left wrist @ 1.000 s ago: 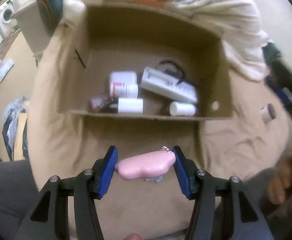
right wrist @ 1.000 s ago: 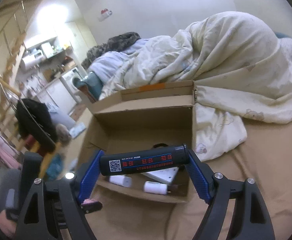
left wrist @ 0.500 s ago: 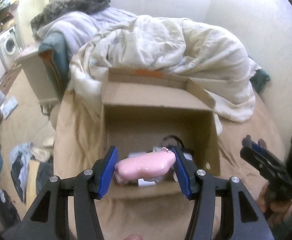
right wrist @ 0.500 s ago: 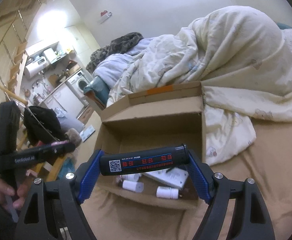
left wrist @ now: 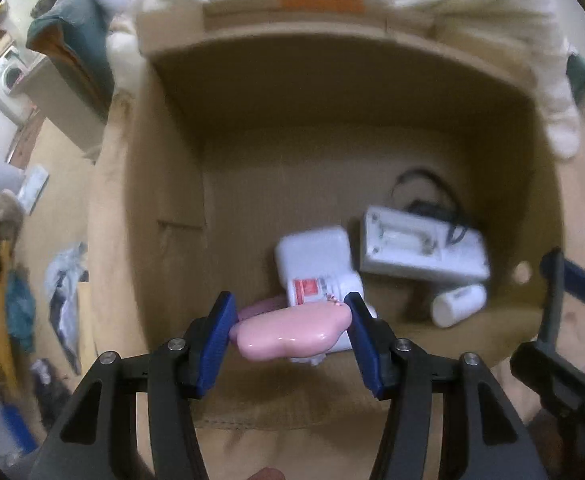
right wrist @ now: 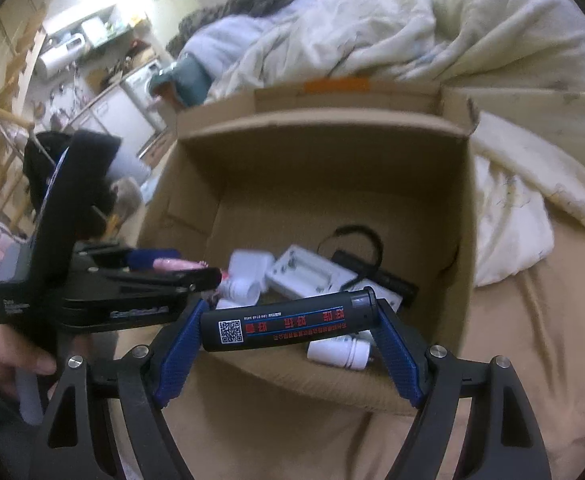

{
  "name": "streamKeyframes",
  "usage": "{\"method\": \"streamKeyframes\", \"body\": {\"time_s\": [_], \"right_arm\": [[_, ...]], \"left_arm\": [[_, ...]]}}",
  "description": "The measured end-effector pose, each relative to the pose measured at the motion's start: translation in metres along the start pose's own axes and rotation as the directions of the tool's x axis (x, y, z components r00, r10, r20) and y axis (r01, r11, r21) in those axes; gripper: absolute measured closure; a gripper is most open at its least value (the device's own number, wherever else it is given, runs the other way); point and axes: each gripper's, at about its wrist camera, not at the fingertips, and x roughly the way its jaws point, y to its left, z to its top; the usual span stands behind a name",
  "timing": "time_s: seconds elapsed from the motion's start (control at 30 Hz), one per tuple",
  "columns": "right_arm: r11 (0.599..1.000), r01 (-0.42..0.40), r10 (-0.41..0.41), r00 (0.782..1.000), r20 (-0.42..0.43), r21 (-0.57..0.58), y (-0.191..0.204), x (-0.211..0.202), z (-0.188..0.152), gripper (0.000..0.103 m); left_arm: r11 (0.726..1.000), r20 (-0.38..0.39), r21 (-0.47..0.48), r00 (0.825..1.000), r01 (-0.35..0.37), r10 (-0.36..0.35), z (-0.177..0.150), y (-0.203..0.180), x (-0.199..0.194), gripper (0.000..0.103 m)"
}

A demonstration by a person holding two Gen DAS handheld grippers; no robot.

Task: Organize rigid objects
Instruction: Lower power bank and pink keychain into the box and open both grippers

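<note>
My left gripper [left wrist: 290,334] is shut on a glossy pink rounded object [left wrist: 292,332] and hangs over the near left part of an open cardboard box [left wrist: 332,92]. Inside the box lie a white square bottle [left wrist: 316,264], a white charger-like case [left wrist: 420,248] with a black cord, and a small white bottle [left wrist: 458,304]. My right gripper [right wrist: 288,326] is shut on a black cylinder [right wrist: 288,322] with a QR label, held crosswise just above the box's near edge [right wrist: 312,380]. The left gripper [right wrist: 92,280] shows at the left of the right wrist view, a hand under it.
The box stands on a tan bedsheet [right wrist: 532,340]. A cream duvet [right wrist: 492,60] is heaped behind and to the right of it. Left of the bed is a floor with scattered clothes [left wrist: 64,280] and a washing machine [left wrist: 0,80] farther off.
Both grippers came forward and down toward the box; the left one now looks steeply into it. The right wrist view now shows the left gripper closer in. Neither grip changed.
</note>
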Motion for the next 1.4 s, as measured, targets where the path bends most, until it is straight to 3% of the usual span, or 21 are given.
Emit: {"method": "streamKeyframes", "body": {"time_s": [0.07, 0.33, 0.6, 0.7, 0.77, 0.83, 1.0, 1.13, 1.2, 1.27, 1.4], "right_arm": [[1.000, 0.000, 0.001, 1.000, -0.026, 0.018, -0.004, 0.007, 0.001, 0.016], [0.995, 0.039, -0.026, 0.991, -0.134, 0.096, -0.021, 0.029, -0.004, 0.016], [0.994, 0.086, -0.074, 0.986, -0.152, 0.071, -0.020, 0.034, -0.009, 0.016], [0.992, 0.108, -0.099, 0.984, -0.146, 0.058, -0.019, 0.033, -0.010, 0.000], [0.992, 0.112, -0.103, 0.986, -0.131, 0.064, -0.020, 0.031, -0.008, 0.000], [0.992, 0.084, -0.076, 0.993, -0.090, 0.092, -0.024, 0.023, -0.005, 0.000], [0.986, 0.032, -0.043, 0.997, 0.064, 0.161, -0.033, -0.007, 0.002, 0.000], [0.981, 0.087, -0.116, 0.979, 0.166, 0.174, -0.033, -0.032, 0.004, 0.000], [0.975, 0.139, -0.167, 0.973, 0.160, 0.174, -0.031, -0.041, 0.004, 0.000], [0.972, 0.169, -0.192, 0.972, 0.135, 0.165, -0.027, -0.049, 0.005, 0.000], [0.971, 0.182, -0.208, 0.961, 0.179, 0.152, -0.014, -0.081, -0.001, 0.000]], "left_arm": [[1.000, -0.040, -0.001, 0.999, 0.022, -0.022, -0.004, -0.004, 0.008, 0.051], [0.999, -0.060, -0.025, 0.998, 0.032, -0.033, -0.008, -0.002, 0.010, 0.051], [1.000, -0.082, 0.001, 0.996, 0.031, -0.031, -0.011, -0.008, 0.016, 0.050], [1.000, -0.087, 0.011, 0.996, 0.026, -0.025, -0.012, -0.009, 0.016, 0.027], [1.000, -0.065, 0.029, 0.998, -0.013, 0.015, -0.013, -0.009, 0.014, 0.017], [1.000, -0.057, 0.023, 0.998, 0.020, -0.019, -0.012, -0.006, 0.008, 0.002], [0.999, 0.025, 0.041, 0.999, 0.036, -0.037, -0.013, -0.008, -0.020, 0.001], [0.998, 0.081, 0.035, 0.995, 0.055, -0.057, -0.021, -0.003, -0.048, 0.001], [1.000, 0.128, 0.004, 0.992, -0.015, 0.015, -0.022, 0.002, -0.063, 0.001], [0.997, 0.199, -0.003, 0.977, -0.080, 0.079, -0.029, 0.003, -0.083, 0.001], [0.997, 0.291, -0.046, 0.954, -0.063, 0.074, -0.042, 0.020, -0.120, 0.001]]}}
